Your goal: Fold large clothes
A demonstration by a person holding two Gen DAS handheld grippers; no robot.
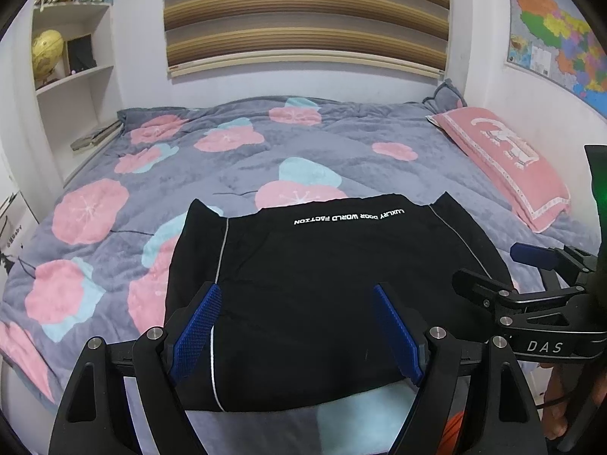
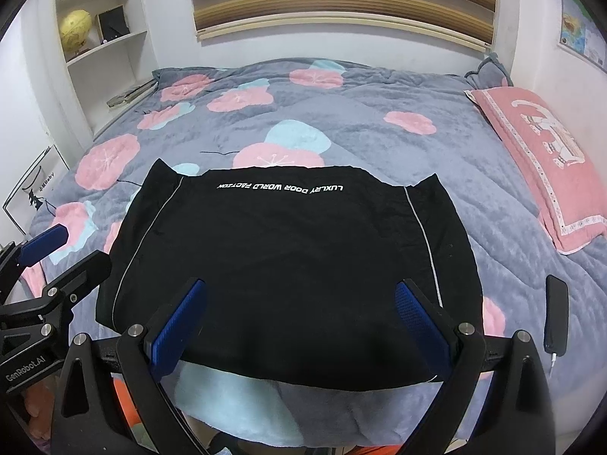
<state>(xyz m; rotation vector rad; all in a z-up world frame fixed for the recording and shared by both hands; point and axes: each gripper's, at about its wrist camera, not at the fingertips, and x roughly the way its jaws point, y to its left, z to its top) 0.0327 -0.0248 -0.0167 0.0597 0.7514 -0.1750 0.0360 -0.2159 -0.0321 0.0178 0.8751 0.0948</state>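
Both fisheye views look forward along their own blue fingers, from low at the near edge of the bed [image 1: 341, 144] toward the far wall at 12 o'clock. The left wrist view sits close over the black garment [image 1: 322, 284], with the right hand-held gripper [image 1: 504, 273] at its 3 o'clock. The right wrist view, equally near, catches the left hand-held gripper [image 2: 64, 254] at 9 o'clock. Both share the garment, bed, striped blind [image 2: 341, 0] and pink pillow [image 1: 504, 163].
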